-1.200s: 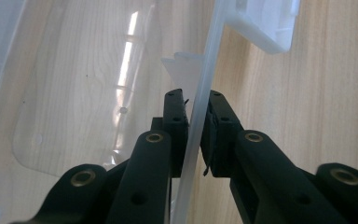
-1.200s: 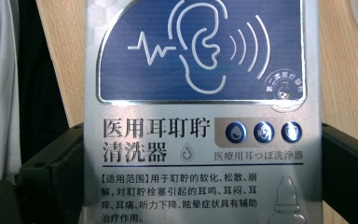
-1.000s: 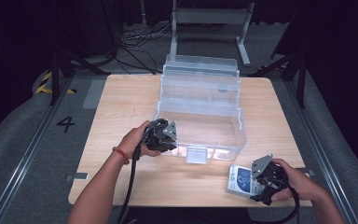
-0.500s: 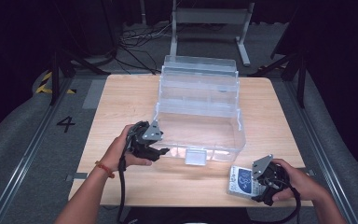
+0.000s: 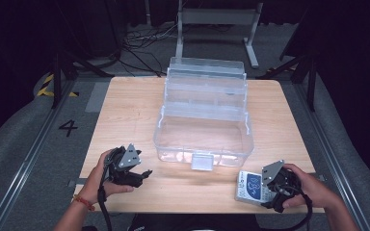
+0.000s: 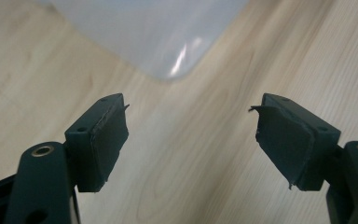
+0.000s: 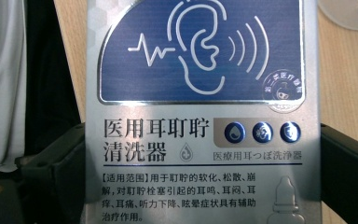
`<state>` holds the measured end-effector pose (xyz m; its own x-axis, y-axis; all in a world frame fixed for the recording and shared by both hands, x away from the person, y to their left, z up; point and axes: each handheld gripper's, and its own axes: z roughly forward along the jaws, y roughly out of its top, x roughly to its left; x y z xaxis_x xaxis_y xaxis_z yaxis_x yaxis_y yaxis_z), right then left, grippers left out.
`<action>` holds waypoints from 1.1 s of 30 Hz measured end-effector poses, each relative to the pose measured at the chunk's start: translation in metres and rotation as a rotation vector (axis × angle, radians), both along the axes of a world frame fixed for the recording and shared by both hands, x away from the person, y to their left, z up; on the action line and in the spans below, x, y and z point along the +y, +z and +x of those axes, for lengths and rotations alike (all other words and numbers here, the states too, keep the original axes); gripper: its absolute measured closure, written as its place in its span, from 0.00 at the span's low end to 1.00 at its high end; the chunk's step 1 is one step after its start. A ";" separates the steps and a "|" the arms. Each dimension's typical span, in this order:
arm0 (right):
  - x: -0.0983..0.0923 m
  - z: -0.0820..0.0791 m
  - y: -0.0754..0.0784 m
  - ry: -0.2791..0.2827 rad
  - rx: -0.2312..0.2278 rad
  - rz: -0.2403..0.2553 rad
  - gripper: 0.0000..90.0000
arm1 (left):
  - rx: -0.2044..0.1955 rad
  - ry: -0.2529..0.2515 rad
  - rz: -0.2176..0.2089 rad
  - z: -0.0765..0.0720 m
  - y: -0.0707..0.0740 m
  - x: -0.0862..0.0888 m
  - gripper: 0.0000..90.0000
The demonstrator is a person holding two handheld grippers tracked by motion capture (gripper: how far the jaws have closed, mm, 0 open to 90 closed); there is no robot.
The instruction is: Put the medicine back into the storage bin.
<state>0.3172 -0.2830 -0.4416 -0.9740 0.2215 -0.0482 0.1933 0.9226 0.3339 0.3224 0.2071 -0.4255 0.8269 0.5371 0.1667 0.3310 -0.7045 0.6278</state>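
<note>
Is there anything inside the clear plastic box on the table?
The clear plastic box looks empty: the wooden table shows through its bottom. Its raised tiers behind also look empty, though glare blurs them. The silver carton lies outside, between the right gripper's jaws.

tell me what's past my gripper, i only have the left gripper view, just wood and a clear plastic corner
Observer: That corner belongs to the clear plastic storage box, lid open, at the middle of the wooden table.
Operator: anything in it
Observer: It looks empty from the high view.
Operator: what's the other hand doing
Observer: The right gripper is at the table's near right edge, its jaws on either side of a silver and blue carton with an ear graphic.
</note>
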 end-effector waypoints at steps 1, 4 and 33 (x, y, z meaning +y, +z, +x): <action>-0.001 0.000 0.001 0.004 0.003 0.006 0.06 | 0.020 0.005 0.001 0.002 -0.009 0.005 0.27; -0.002 -0.001 0.003 -0.006 -0.002 0.007 0.06 | 0.046 0.022 0.002 0.005 -0.021 0.012 0.26; -0.006 -0.026 0.043 0.049 -0.138 0.051 0.06 | 0.113 0.134 -0.155 0.016 -0.057 0.035 0.13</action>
